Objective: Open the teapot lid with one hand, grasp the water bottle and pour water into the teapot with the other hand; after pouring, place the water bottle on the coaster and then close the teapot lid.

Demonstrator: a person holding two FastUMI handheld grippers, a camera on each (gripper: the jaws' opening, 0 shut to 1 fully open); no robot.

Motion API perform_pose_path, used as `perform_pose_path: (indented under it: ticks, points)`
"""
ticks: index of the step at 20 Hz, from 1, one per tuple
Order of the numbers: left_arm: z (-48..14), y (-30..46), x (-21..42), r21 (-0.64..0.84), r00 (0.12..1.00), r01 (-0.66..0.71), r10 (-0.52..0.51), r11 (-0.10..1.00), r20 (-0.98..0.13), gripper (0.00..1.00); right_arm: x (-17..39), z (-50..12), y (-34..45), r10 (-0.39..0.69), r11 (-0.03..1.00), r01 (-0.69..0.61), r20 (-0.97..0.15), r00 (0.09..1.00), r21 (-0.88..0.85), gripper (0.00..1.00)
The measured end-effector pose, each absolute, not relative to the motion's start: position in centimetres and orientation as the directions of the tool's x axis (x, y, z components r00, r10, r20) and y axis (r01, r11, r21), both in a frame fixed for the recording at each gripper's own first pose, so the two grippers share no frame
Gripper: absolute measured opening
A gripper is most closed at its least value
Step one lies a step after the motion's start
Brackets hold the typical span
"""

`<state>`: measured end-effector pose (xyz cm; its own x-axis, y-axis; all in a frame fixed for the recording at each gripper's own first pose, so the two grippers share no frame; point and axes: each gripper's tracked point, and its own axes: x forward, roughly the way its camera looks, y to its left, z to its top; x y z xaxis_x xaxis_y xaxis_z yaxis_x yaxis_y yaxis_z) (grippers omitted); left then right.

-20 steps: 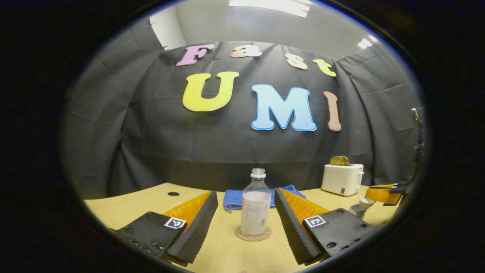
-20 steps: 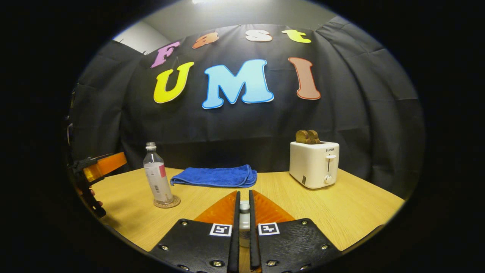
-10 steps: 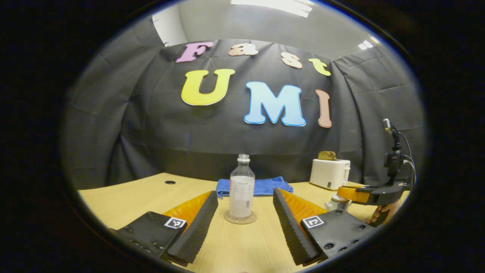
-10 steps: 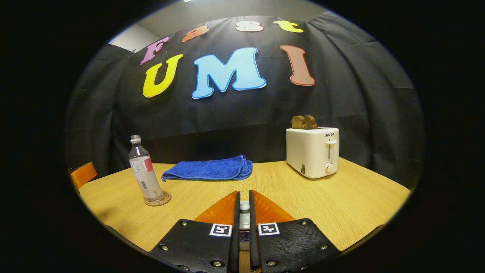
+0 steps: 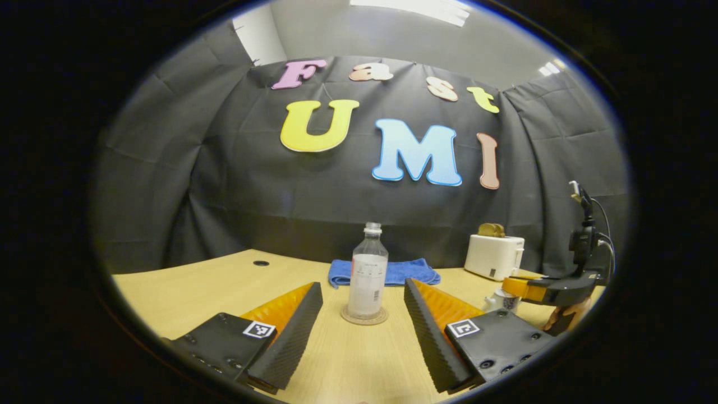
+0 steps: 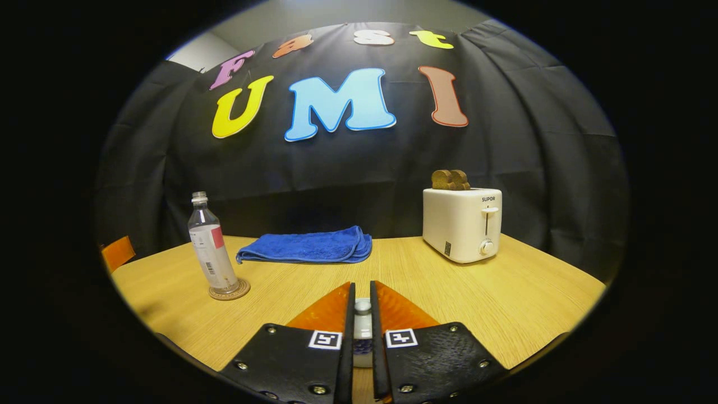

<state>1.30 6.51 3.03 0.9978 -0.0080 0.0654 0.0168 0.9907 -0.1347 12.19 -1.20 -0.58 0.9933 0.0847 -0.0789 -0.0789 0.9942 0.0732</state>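
Bottle on coaster, cloth behind, toaster to my right.

From my right gripper view, the clear plastic water bottle [image 6: 212, 247] stands upright on the round cork coaster [image 6: 229, 290] at left on the light wooden table [image 6: 505, 303]. The folded blue cloth [image 6: 305, 247] lies behind, mid-table; the white toaster [image 6: 462, 224] stands right, two brown toast slices [image 6: 450, 179] in its slots.
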Motion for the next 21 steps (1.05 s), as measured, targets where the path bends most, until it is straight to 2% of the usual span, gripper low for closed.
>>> perform_pose_path:
  ticks: [2,5,8,9,11,12,15,17,21]
  points:
    - [3.2,6.5,1.2,-0.125,0.998,0.014,-0.006,0.992,0.063,0.98,12.1,-0.7,-1.4,0.076,0.994,-0.069,-0.086,0.993,0.082,0.17]
    - [4.1,6.3,0.7,-0.102,0.997,0.016,-0.008,0.995,0.077,0.98,10.6,1.7,-1.6,0.065,0.996,-0.063,-0.024,0.998,0.069,0.2]
    - [4.6,5.5,0.0,-0.087,0.996,0.031,-0.023,0.996,0.087,0.98,7.8,3.2,-1.2,0.078,0.996,-0.078,0.003,0.997,0.04,0.3]
    - [4.7,5.4,-0.2,-0.084,0.996,0.032,-0.024,0.996,0.086,0.98,6.3,3.4,-0.8,0.091,0.995,-0.091,0.006,0.996,0.029,0.36]
    - [4.3,5.3,-0.5,-0.084,0.997,0.025,-0.018,0.996,0.079,0.99,3.2,3.2,-0.5,0.095,0.995,-0.095,0.01,0.995,0.015,0.64]
    - [4.1,5.3,-0.6,-0.09,0.997,0.017,-0.011,0.996,0.072,0.99,1.8,3.2,-0.6,0.087,0.996,-0.087,0.016,0.996,0.014,0.74]
    - [3.5,4.7,-1.6,-0.133,0.998,0.01,-0.001,0.991,0.068,0.99,-1.3,3.2,-0.9,0.049,0.998,-0.051,0.051,0.997,0.03,0.81]
    - [2.8,4.1,-1.9,-0.14,0.998,0.007,0.002,0.99,0.067,0.99,-2.0,2.5,-1.1,0.029,0.998,-0.031,0.051,0.998,0.052,0.82]
    - [1.3,2.7,-1.4,-0.093,0.999,0.005,0.0,0.996,0.045,0.99,-1.4,-0.2,-1.6,0.017,0.995,-0.015,-0.022,1.0,0.101,0.82]
